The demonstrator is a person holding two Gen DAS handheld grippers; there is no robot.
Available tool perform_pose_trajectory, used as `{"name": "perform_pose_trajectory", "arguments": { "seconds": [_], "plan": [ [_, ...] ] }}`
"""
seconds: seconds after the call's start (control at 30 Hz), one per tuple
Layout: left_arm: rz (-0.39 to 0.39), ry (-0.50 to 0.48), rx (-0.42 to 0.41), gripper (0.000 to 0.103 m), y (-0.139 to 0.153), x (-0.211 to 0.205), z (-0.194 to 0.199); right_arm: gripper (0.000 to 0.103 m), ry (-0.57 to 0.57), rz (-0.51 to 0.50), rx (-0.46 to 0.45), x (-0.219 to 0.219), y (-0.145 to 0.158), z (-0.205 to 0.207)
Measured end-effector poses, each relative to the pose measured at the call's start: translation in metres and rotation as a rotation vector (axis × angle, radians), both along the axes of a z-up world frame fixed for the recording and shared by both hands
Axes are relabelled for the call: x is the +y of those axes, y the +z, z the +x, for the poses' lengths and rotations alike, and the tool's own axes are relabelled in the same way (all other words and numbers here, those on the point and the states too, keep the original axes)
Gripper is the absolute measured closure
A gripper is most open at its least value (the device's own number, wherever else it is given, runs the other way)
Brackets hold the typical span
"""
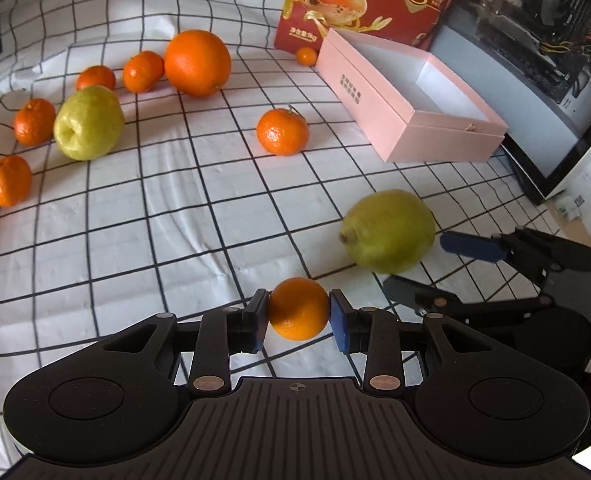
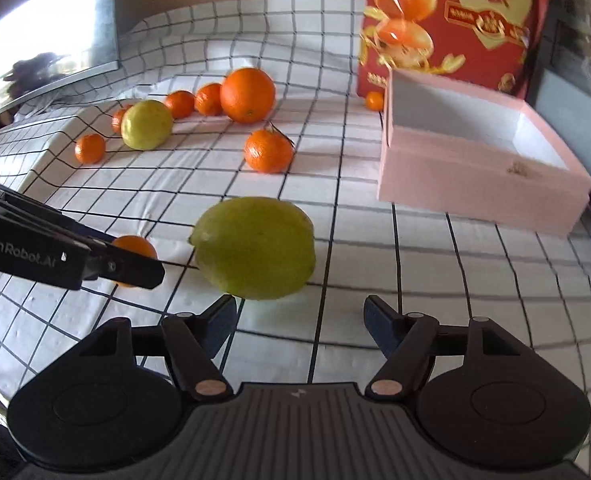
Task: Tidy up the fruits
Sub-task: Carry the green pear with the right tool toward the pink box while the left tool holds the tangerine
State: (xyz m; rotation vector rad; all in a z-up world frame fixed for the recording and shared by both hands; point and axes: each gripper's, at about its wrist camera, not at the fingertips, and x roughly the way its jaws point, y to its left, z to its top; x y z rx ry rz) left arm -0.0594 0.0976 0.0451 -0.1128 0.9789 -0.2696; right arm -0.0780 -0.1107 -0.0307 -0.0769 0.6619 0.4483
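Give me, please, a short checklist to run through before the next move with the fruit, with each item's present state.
1. Left gripper clamps the small mandarin: ok.
2. Right gripper open, nothing between its pads: ok.
3. Green pear lies just ahead of the right gripper, not yet between its fingers: ok.
4. Pink box open, its visible inside bare: ok.
5. Mandarin lifted off the checked cloth: cannot tell.

A broad stretch of checked cloth lies bare between the near green pear and the far cluster of fruit around the large orange, broken only by a lone mandarin. To the right, the open pink box walls that side, with the red carton upright behind it. The box's interior is unobstructed from above.
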Motion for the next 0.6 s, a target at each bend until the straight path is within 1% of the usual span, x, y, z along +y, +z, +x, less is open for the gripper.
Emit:
{"name": "perform_pose_trajectory", "arguments": {
  "seconds": [0.1, 0.23, 0.4, 0.5, 0.6],
  "plan": [
    [0.012, 0.020, -0.011, 0.066, 0.005, 0.003, -0.004, 0.031, 0.028, 0.019, -0.023, 0.005, 0.003, 0.008],
    [0.020, 0.055, -0.026, 0.066, 0.010, 0.011, -0.010, 0.030, 0.071, -0.002, -0.062, 0.017, 0.006, 0.021],
    [0.015, 0.107, -0.031, 0.066, 0.010, 0.023, -0.015, 0.030, 0.092, 0.009, -0.042, 0.026, 0.004, 0.043],
    [0.005, 0.131, -0.028, 0.066, 0.008, 0.029, -0.014, 0.030, 0.093, -0.012, -0.050, 0.032, 0.002, 0.051],
    [-0.001, 0.135, -0.023, 0.066, 0.006, 0.031, -0.011, 0.030, 0.099, -0.040, -0.070, 0.035, 0.000, 0.058]
  ]
}}
